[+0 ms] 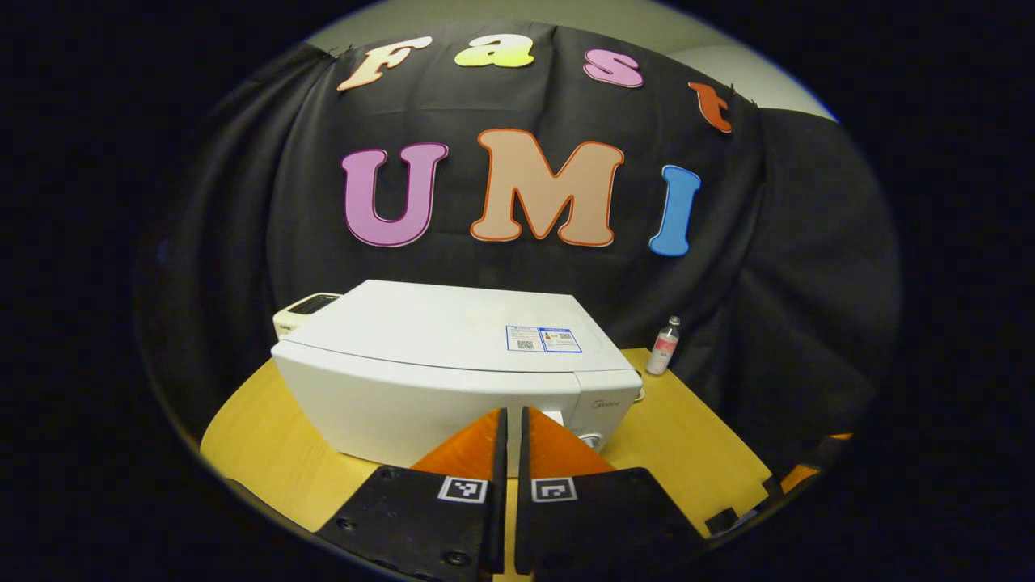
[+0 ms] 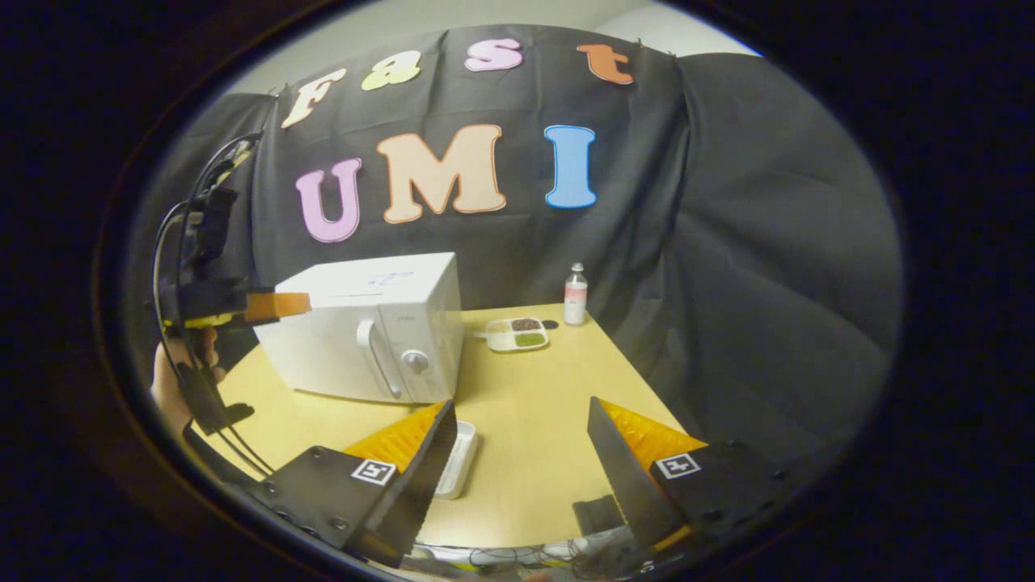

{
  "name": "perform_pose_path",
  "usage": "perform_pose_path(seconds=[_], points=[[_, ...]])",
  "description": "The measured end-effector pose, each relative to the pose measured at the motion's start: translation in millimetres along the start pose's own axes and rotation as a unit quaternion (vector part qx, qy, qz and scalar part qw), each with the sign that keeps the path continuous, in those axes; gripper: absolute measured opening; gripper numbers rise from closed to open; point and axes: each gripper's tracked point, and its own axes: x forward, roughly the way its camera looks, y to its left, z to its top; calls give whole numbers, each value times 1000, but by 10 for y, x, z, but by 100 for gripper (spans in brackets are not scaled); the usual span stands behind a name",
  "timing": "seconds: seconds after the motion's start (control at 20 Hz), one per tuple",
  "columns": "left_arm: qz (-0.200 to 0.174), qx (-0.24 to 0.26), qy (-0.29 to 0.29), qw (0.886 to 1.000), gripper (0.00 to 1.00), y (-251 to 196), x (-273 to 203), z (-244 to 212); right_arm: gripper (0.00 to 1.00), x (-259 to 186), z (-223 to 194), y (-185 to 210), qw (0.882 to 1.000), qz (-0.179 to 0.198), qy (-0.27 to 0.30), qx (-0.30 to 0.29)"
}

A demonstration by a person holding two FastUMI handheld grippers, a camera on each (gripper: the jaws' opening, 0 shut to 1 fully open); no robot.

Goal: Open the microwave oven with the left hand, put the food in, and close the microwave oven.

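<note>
The white microwave (image 1: pixel 453 364) stands on the yellow table with its door closed; the right gripper view shows its handle (image 2: pixel 378 357) and knob (image 2: pixel 415 361). My left gripper (image 1: pixel 513 411) is shut with nothing in it, above and just in front of the microwave's front. In the right gripper view the left gripper (image 2: pixel 277 305) hovers by the microwave's upper left, held by a hand (image 2: pixel 171 388). A white food tray (image 2: pixel 517 334) with three filled compartments lies right of the microwave. My right gripper (image 2: pixel 521 402) is open and empty over the table's near part.
A small bottle (image 2: pixel 575 293) stands at the table's far right corner, also seen as the bottle (image 1: pixel 663 346) beside the microwave. A white rectangular container (image 2: pixel 458 457) lies by my right gripper's left finger. A small white device (image 1: pixel 303 311) sits behind the microwave.
</note>
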Motion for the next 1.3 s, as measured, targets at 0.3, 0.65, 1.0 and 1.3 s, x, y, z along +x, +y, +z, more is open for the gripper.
perform_pose_path(seconds=[0.3,0.65,1.0,1.3], points=[[17,36,-32,999,31,160,-516,302,100,25,501,284,997,61,-21,42],[49,30,-89,994,81,337,-806,752,92,-53,1027,172,995,63,-79,-2],[42,42,-123,991,98,83,-988,992,92,-218,1262,11,992,62,-110,-27],[42,51,-108,992,98,-109,-1100,855,92,-381,1246,-185,991,58,-112,-40]])
